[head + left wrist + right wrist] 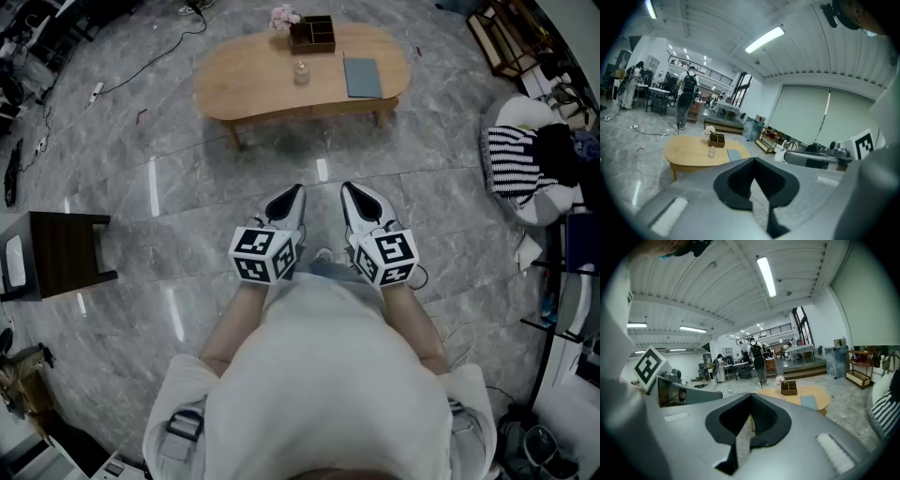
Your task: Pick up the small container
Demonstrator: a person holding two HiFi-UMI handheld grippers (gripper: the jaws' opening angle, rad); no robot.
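Observation:
The small container, a little glass jar [301, 72], stands upright on a light wooden coffee table [244, 84] far ahead of me across the floor. The left gripper view shows the jar [711, 151] small and distant on that table [689, 154]. I hold both grippers close to my body, pointing toward the table. My left gripper [292, 194] is shut with nothing in it, its tips [754, 161] meeting. My right gripper [353, 192] is likewise shut and empty, with its tips [751, 397] together. Neither gripper is near the jar.
On the table a dark wooden box [312, 34], pink flowers [284, 16] and a grey-blue notebook [363, 77] lie around the jar. A dark side table [56, 253] stands at my left, a seat with striped cloth [516, 159] at my right. People [686, 98] stand far off.

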